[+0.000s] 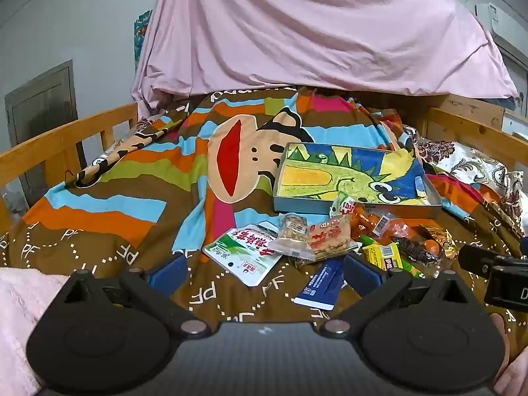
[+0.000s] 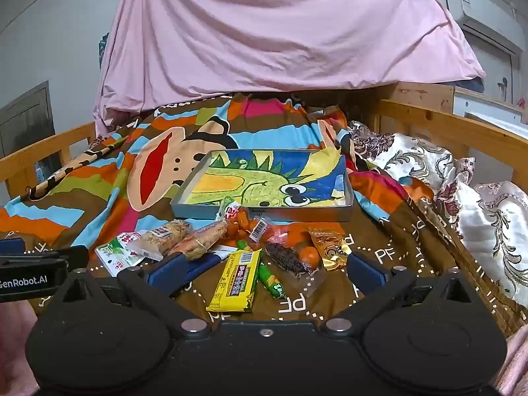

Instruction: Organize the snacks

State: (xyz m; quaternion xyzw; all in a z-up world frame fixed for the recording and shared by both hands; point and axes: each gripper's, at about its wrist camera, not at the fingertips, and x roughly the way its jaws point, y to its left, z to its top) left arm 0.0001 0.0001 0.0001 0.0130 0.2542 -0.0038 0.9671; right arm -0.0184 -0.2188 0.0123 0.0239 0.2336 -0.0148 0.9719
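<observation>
Two hand-held grippers hovering over a bed, both tilting downward toward a heap of snacks. The left gripper [image 1: 264, 272] is standing with its blue-padded jaws spread wide, nothing pressing between them; below the gap are lying a green-and-white packet [image 1: 246, 253] and a blue packet [image 1: 319, 284]. The right gripper [image 2: 267, 269] is likewise gaping wide and gripping nothing, its jaws framing a yellow bar [image 2: 236, 277], a green stick [image 2: 271, 279] just beside it, and a dark packet [image 2: 286, 259]. The snacks are lying in a loose cluster on the brown cartoon-print blanket [image 1: 99, 204], directly in front of the shallow tray [image 2: 349, 211], whose floor is showing a drawing of a green and yellow creature. One white-and-red packet [image 2: 231, 210] is leaning against the tray's near wall; the orange pieces [image 2: 239, 226], two clear-wrapped cakes [image 1: 313, 239] and a gold wrapper [image 2: 331, 244] are resting on the blanket just short of it. The tray's interior is holding no snack. A pink sheet [image 2: 264, 33] is hanging behind the bed, wooden rails [image 1: 66, 142] are running along both sides, and a floral quilt [image 2: 462, 198] is bunching at the right
</observation>
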